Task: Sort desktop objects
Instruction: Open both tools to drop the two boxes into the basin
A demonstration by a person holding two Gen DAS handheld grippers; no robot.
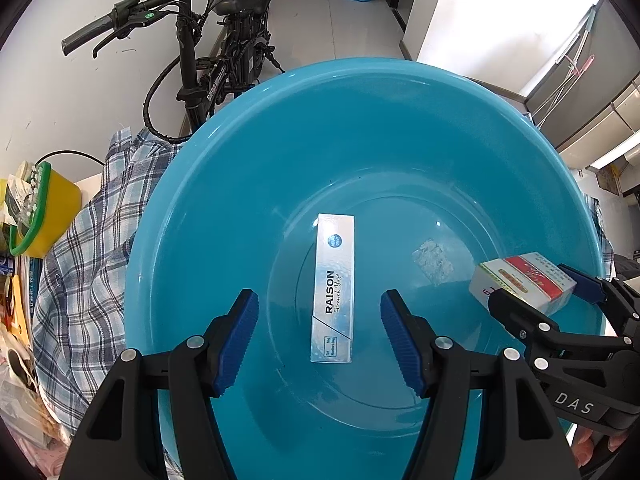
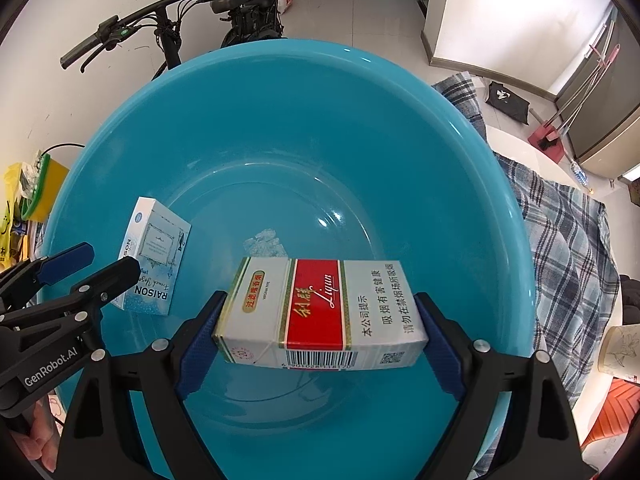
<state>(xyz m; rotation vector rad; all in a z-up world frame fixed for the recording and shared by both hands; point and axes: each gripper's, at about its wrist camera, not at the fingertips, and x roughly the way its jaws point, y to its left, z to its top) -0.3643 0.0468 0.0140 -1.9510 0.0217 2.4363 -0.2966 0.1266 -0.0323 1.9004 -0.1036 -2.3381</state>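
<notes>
Basin (image 2: 120,128): box (image 2: 320,312) between jaws

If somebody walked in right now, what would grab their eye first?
The big teal basin fills both views. Above its floor, the right gripper clamps a red-and-white cigarette pack between its fingers. A pale blue RAISON pack sits on the basin floor, the open left gripper above it, and a black bicycle stands behind by the wall.

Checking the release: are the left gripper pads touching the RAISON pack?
Apart. In the left wrist view the left gripper stands open, with blue basin showing between each pad and the RAISON pack, which lies on the basin floor.
</notes>
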